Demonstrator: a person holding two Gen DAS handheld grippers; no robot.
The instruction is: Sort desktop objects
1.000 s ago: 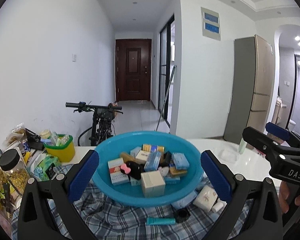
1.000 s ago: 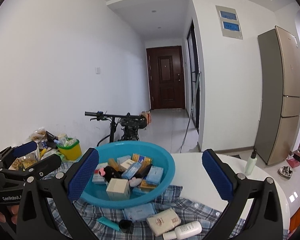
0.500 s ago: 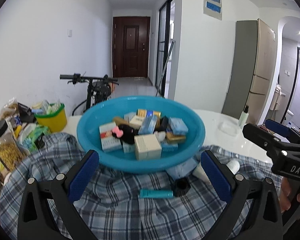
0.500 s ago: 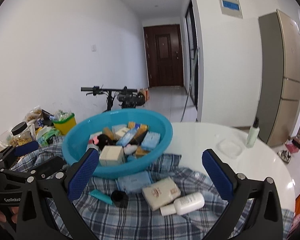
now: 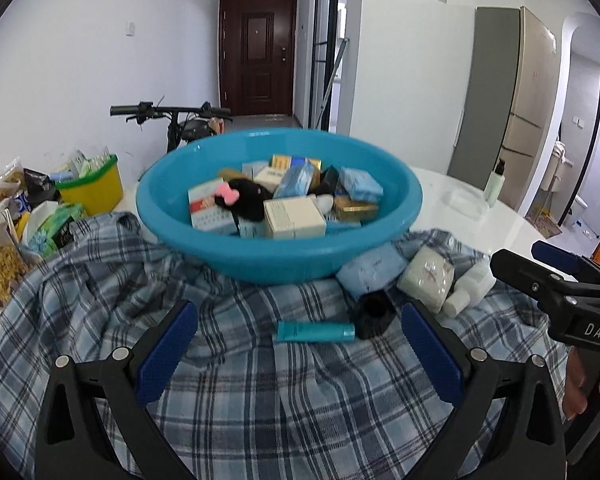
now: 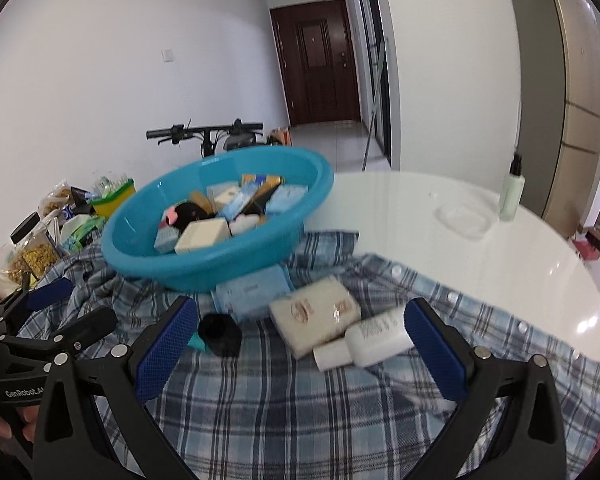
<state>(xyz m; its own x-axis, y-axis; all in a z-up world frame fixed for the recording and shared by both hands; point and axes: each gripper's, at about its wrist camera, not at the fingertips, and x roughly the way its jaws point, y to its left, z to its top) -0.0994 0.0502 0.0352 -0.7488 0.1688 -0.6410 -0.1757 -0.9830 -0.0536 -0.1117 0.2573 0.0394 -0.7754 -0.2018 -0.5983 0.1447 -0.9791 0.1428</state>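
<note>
Blue plaid cloth (image 5: 260, 392), rumpled, spread over the near part of a round white counter (image 6: 480, 256). Teal basin (image 5: 278, 256) on the cloth, toward its far edge, heaped with small boxes: cream box (image 5: 294, 217) at the near side, pale blue boxes and a gold one behind, black plush toy with pink bow (image 5: 242, 194) among them.

Loose on the cloth, just in front of the basin:
- teal tube (image 5: 314, 331), lying flat;
- black cap (image 5: 372, 316), touching the tube's right end;
- light blue pack (image 6: 254, 292), partly tucked under the basin's rim;
- cream packet (image 6: 314, 316), beside the blue pack;
- white bottle (image 6: 364, 338), on its side, against the cream packet.

Left edge of the counter: yellow tub (image 5: 92, 190) of sachets, jar with black lid (image 6: 34, 240), green packets and bags, crowded together.

Far right of the counter: pale green pump bottle (image 6: 511, 192), upright, with a clear dish (image 6: 464, 220) near it on bare white surface.

Left gripper (image 5: 298, 348): fingers (image 5: 166, 350) wide apart, holding nothing, low over the cloth with the tube and cap between them.

Right gripper (image 6: 296, 342): fingers (image 6: 434, 350) wide apart, holding nothing, low over the cloth, the packet and bottle between them.

Background: bicycle (image 5: 172, 120) against the wall, dark door down the hallway, refrigerator at right.
</note>
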